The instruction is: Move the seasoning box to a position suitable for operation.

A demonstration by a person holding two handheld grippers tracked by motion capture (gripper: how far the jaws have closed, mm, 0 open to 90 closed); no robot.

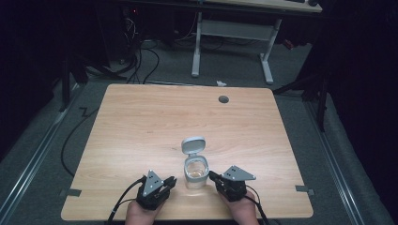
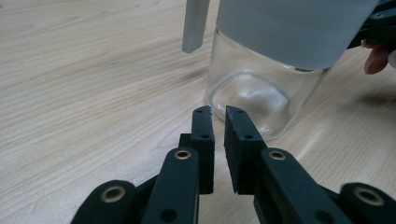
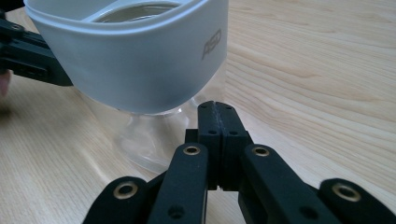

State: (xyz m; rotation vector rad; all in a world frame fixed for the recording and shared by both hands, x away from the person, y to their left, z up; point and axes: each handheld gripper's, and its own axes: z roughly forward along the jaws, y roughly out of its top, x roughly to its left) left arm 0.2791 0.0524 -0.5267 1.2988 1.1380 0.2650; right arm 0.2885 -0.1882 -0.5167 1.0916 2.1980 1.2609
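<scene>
- Clear glass jar [image 1: 195, 172] w/ grey collar stands upright near the table's [image 1: 141, 122] near edge, centre; grey flip lid [image 1: 194, 145] is tipped open toward the far side, so the mouth is free.
- Left gripper [image 1: 172, 181] sits just left of the jar; jaws nearly closed w/ a thin gap, holding nothing, tips close to the glass base.
- Right gripper [image 1: 212, 175] sits just right; jaws pressed together, empty.
- Both flank the jar low, prob. to steady it or line up a grasp; contact w/ glass can't be told.
</scene>
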